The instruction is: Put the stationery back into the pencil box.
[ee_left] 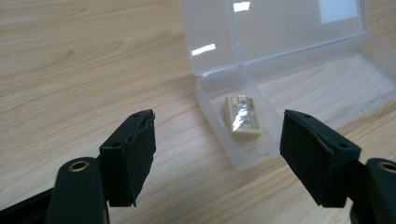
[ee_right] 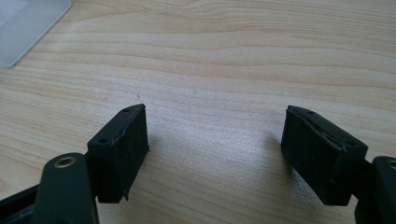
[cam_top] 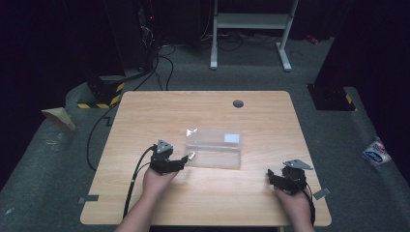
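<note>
A clear plastic box [cam_top: 215, 149] lies open in the middle of the wooden table [cam_top: 145, 111], its lid folded back flat. In the left gripper view a small cream wrapped block [ee_left: 243, 115] rests in the near left end of the box [ee_left: 327, 88]. My left gripper [cam_top: 186, 158] sits just left of the box, jaws wide apart with nothing between them [ee_left: 217, 154]. My right gripper [cam_top: 270, 175] rests low over bare wood at the front right, also open and empty [ee_right: 215, 149].
A round grey grommet [cam_top: 238, 103] is set in the table near its far edge. A corner of the box lid [ee_right: 23, 28] lies at the top left of the right gripper view. White desk legs [cam_top: 285, 53] and cables stand on the floor beyond the table.
</note>
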